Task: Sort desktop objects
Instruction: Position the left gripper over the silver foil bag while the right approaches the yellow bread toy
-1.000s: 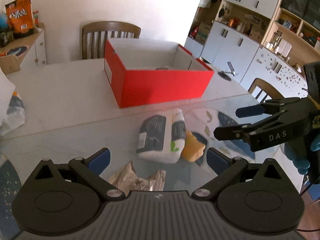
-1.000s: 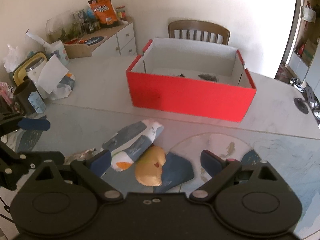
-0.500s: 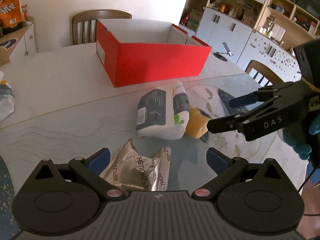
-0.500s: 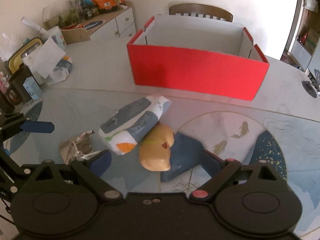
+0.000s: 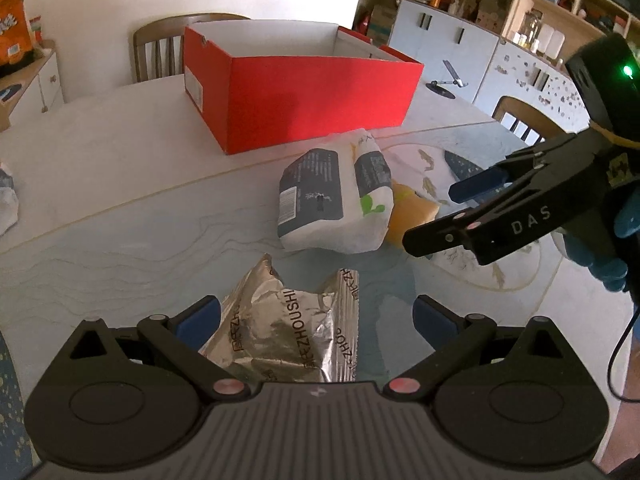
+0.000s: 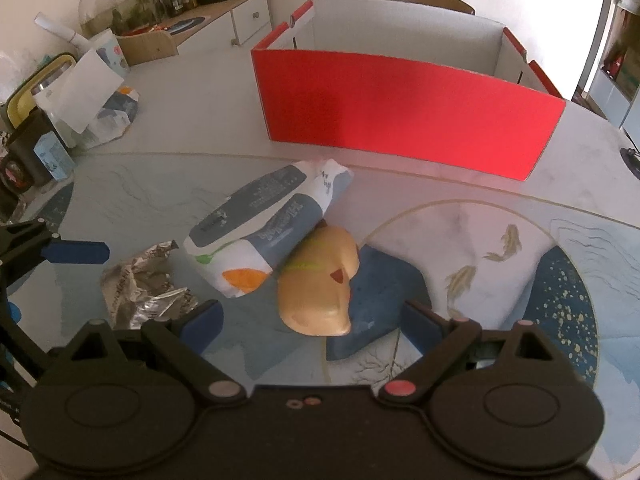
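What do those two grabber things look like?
Both are black plastic with round hinge discs and blue-padded fingers. The right gripper has white "DAS" lettering, a green light on top, a thin black cable, and a blue glove holding it. The left gripper has a grey ribbed body.

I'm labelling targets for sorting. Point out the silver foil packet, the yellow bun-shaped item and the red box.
silver foil packet (image 5: 288, 332), left wrist view, crumpled printed face.
yellow bun-shaped item (image 6: 320, 288), right wrist view, top surface.
red box (image 6: 404, 112), right wrist view, front wall.
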Demonstrator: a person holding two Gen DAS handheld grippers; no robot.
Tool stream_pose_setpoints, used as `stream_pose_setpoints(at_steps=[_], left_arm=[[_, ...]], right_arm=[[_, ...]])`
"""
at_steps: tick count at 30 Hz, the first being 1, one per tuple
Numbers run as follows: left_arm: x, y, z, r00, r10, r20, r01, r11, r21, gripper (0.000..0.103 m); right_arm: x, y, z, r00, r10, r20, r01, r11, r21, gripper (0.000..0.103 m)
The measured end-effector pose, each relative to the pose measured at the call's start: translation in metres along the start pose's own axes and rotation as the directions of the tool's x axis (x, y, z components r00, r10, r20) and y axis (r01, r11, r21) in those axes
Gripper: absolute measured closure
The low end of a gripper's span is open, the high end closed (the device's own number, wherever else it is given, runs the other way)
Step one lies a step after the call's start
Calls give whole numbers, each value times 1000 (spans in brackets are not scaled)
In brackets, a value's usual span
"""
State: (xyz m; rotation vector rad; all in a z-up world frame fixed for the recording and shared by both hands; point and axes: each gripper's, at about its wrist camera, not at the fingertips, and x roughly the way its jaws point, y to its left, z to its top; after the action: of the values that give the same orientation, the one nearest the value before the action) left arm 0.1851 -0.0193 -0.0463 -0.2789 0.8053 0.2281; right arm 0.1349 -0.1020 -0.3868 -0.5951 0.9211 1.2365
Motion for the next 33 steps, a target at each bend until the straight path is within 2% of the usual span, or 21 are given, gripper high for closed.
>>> stream_pose_setpoints(at_steps=[13, 26, 33], left_arm=[[14, -2, -4, 999, 53, -4, -53, 997, 60, 0], [18, 2, -5, 997, 75, -2, -75, 997, 28, 2], [18, 1, -4, 996, 86, -6, -86, 996, 18, 10]], right_arm=[[19, 1, 3, 999, -15, -39, 14, 999, -42, 12], [30, 1, 6, 998, -27, -58, 24, 999, -48, 25], [33, 1, 10, 998, -20, -64, 16, 998, -64, 35]])
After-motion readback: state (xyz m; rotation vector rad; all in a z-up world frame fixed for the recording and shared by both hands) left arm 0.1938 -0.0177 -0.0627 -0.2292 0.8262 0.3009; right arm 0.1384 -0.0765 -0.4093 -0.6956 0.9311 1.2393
